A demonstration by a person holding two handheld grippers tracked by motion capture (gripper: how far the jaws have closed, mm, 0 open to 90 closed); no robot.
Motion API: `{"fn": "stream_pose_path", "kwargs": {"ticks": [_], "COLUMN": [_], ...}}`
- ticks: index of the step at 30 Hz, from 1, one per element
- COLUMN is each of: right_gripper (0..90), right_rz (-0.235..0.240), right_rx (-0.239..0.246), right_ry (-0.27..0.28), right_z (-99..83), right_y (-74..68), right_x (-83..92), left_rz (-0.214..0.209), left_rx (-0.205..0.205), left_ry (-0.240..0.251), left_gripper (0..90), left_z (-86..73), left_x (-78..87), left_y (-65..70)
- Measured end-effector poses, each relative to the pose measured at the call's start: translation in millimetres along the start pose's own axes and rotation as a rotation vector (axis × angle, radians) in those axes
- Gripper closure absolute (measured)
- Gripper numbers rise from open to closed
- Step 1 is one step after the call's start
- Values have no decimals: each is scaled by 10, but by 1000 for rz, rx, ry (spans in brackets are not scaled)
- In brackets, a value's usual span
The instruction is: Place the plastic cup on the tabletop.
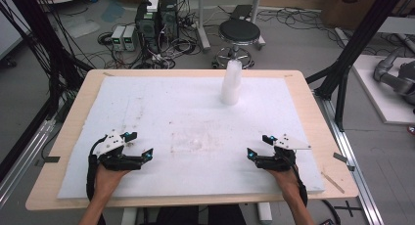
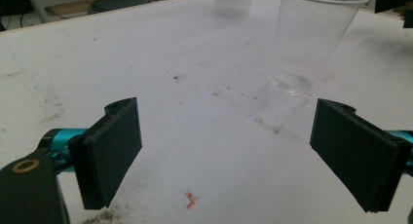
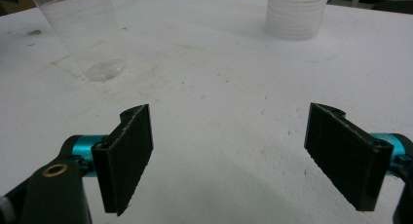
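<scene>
A single clear plastic cup stands upright on the white foam board, near the middle; it also appears in the right gripper view at the upper left. A stack of clear cups stands at the far side of the board, behind the single cup. My left gripper rests low over the board at the near left, open, with nothing between its jaws. My right gripper is at the near right, open as well, jaws empty. The single cup stands ahead of both grippers, apart from them.
The board covers most of a wooden table. A small orange scrap lies on the board just ahead of the left jaws. Beyond the table's far edge are a black stool, computer cases and cables on the floor.
</scene>
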State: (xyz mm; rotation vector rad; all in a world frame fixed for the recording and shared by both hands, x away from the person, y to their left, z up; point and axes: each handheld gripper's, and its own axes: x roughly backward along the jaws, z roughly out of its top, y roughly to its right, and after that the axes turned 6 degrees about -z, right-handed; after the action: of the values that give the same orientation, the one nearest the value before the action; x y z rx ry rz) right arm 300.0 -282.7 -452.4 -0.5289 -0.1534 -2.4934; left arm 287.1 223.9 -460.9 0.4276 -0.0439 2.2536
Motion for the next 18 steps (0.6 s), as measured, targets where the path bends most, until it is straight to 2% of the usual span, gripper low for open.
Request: {"fn": "stream_pose_path", "kwargs": {"ticks": [3, 7, 14, 18], "right_gripper": [176, 176, 176, 176], "right_rz": [-1, 7, 12, 12], "right_rx": [6, 3, 2, 0], "right_ry": [-2, -3, 1, 0], "right_z": [-1, -1, -3, -2], "right_y": [-5, 1, 8, 7], "right_x": [4, 0, 1, 0], "left_rz": [9, 13, 18, 22], "left_rx": [-19, -9, -28, -15], "left_ry": [-11, 11, -3, -2], "left_gripper": [116, 115, 116, 116], "left_z": [-31, -41, -40, -41], "left_x": [-12, 11, -2, -1], "left_y": [3, -5, 13, 4]}}
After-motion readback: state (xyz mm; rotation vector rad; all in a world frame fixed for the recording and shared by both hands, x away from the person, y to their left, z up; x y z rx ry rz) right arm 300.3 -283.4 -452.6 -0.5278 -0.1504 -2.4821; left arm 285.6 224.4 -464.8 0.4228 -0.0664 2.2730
